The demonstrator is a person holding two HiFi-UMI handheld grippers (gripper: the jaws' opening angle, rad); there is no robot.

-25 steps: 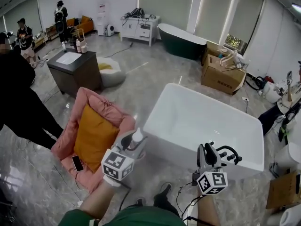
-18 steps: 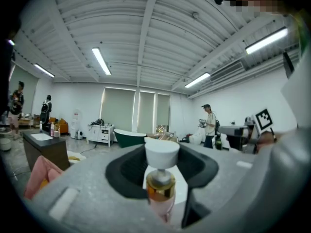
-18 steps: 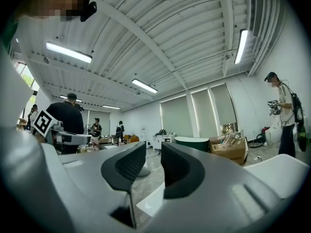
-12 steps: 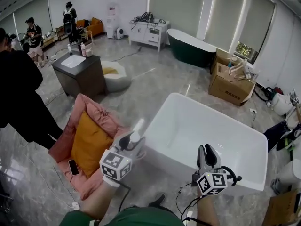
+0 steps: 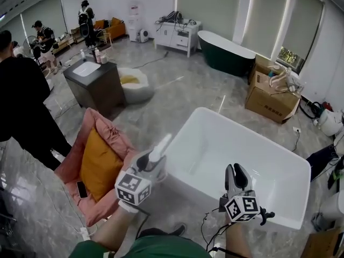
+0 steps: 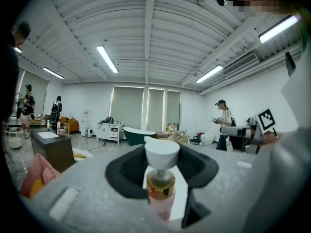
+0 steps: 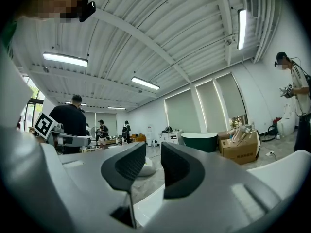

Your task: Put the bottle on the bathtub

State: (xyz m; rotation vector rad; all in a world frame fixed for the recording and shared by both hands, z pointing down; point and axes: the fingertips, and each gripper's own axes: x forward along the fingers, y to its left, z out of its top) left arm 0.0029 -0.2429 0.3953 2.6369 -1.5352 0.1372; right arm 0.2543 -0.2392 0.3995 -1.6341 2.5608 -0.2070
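Grey marble floor (image 5: 177, 98) has got the white bathtub (image 5: 242, 155), a pink cushion (image 5: 94, 125), a dark cabinet (image 5: 102, 90), a cardboard box (image 5: 269, 104) and a green tub (image 5: 226, 55).

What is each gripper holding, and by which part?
The left gripper holds the bottle by its pink body, with the white cap sticking out. The right gripper holds nothing, its jaws slightly apart.

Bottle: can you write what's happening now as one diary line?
left tool: shut on bottle | right tool: empty, jaws slightly apart | bathtub: white, ahead | bottle not yet on bathtub
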